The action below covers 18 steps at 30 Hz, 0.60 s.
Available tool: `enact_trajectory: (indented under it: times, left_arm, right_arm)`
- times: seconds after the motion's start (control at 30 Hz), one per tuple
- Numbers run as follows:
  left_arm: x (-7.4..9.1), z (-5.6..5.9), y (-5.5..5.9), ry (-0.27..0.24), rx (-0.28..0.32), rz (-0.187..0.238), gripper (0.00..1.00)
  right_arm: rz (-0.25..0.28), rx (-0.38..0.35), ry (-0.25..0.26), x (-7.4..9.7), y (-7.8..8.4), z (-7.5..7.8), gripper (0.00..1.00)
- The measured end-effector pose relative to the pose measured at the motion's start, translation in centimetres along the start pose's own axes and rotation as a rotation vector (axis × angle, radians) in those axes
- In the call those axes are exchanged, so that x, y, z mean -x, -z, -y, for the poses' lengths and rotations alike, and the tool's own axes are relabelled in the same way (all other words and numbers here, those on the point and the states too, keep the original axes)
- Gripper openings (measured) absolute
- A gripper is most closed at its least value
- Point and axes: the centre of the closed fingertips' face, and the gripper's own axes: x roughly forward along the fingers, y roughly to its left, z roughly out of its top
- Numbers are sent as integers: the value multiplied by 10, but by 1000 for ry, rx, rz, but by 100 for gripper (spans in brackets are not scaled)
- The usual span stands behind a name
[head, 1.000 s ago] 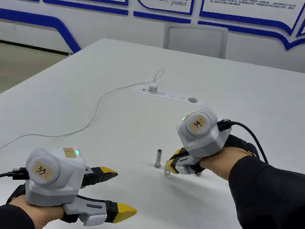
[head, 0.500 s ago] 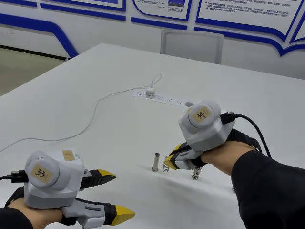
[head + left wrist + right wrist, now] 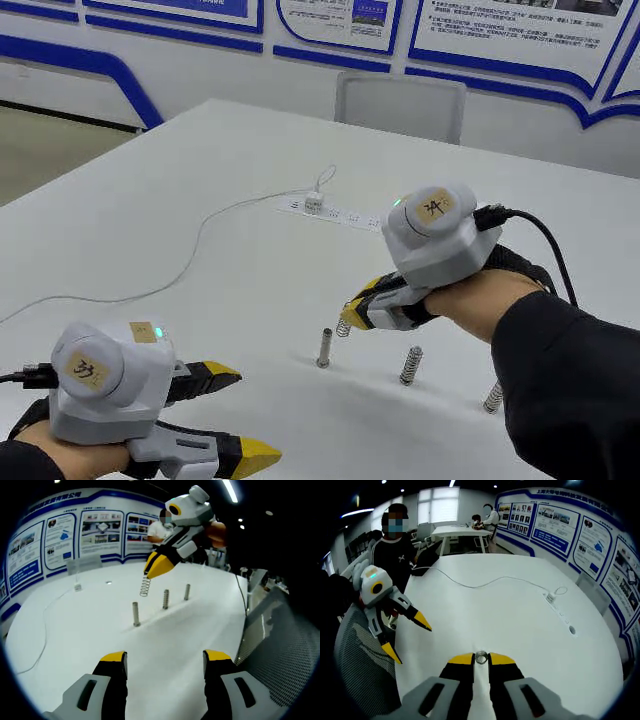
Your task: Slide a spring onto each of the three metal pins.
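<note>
Pinching one small coiled metal spring [image 3: 343, 327] between closed yellow tips, the right gripper [image 3: 352, 315] holds it just above the single bare upright metal pin [image 3: 324, 347]. Beside it on the white table [image 3: 250, 250], two other pins [image 3: 411, 365] each carry a spring. The left gripper [image 3: 240, 415] is nearer the person, jaws apart, holding nothing.

Wht table [image 3: 250, 150], silver spring [image 3: 343, 327], silver pin [image 3: 324, 347].

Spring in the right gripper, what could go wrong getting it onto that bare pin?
The spring hangs by its top end from the tips of the right gripper, so its free end may sway and catch the top of the bare pin rather than slide over. A sideways nudge might tip that thin pin, if it stands loose. The hand is near a sprung pin and could brush it.
</note>
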Motion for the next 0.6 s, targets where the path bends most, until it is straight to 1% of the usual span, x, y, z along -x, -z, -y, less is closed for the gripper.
enact_trajectory:
  times: [0.33,0.6]
  left_arm:
    - [0,0,0,0,3,4,63]
    - [0,0,-1,2,6,10,63]
  right_arm:
    - [-16,-12,-14,-14,-1,4,12]
    - [-30,-18,-27,-20,-1,2,12]
